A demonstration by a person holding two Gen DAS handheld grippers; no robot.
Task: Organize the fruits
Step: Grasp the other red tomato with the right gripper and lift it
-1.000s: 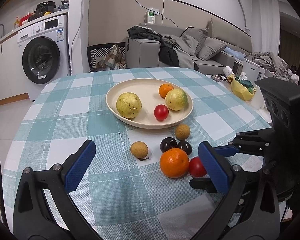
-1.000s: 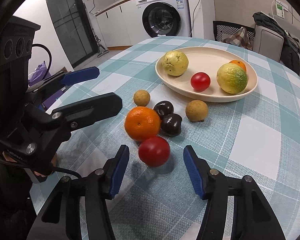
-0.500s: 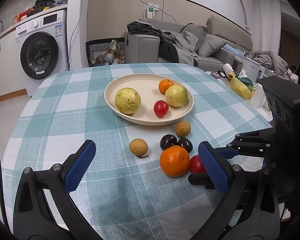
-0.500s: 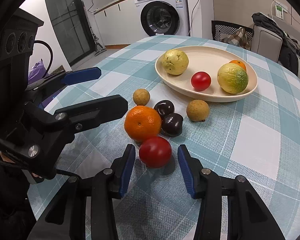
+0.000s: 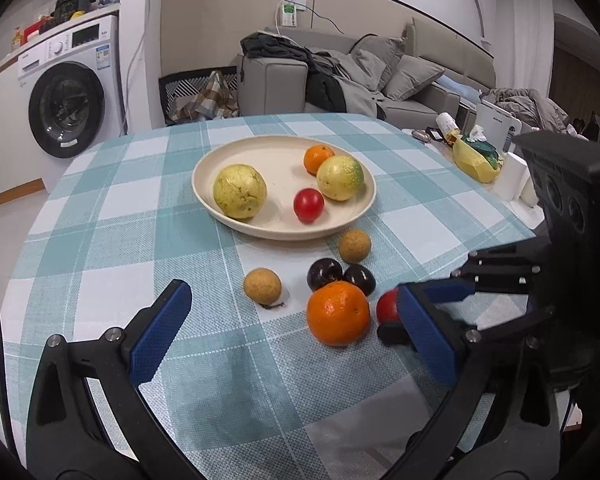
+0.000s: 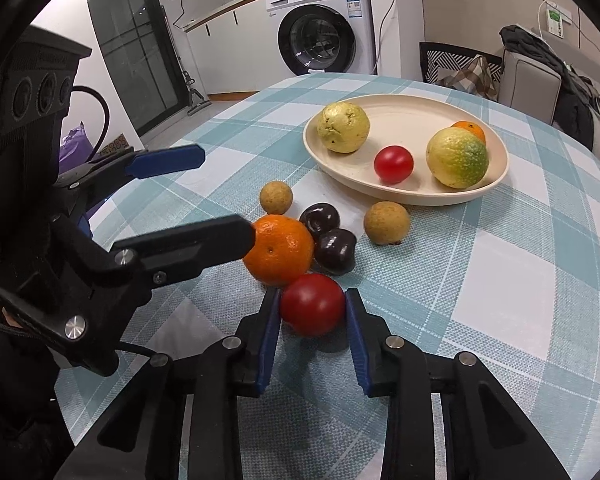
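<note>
My right gripper (image 6: pixel 311 299) is closing its jaws on a red tomato (image 6: pixel 312 304) that lies on the checked tablecloth, and both blue pads touch its sides. Just behind the tomato sit a large orange (image 6: pixel 278 250), two dark plums (image 6: pixel 334 250) and two tan round fruits (image 6: pixel 386 222). The cream plate (image 6: pixel 404 120) beyond them holds a yellow guava (image 6: pixel 342 127), a second red tomato (image 6: pixel 393 163), a green-yellow fruit (image 6: pixel 457 157) and a small orange. My left gripper (image 5: pixel 292 296) hovers open above the cloth, left of the orange (image 5: pixel 338 312), with nothing between its fingers.
The round table's edge curves close on the left and front. A yellow bag (image 5: pixel 474 160) and a white box (image 5: pixel 514 178) stand at the table's far right. A washing machine (image 5: pixel 66 108) and a grey sofa (image 5: pixel 340 76) are behind the table.
The right gripper's jaws have come together from wide apart until they touch the red tomato. The left gripper has tilted slightly; no fruit has moved.
</note>
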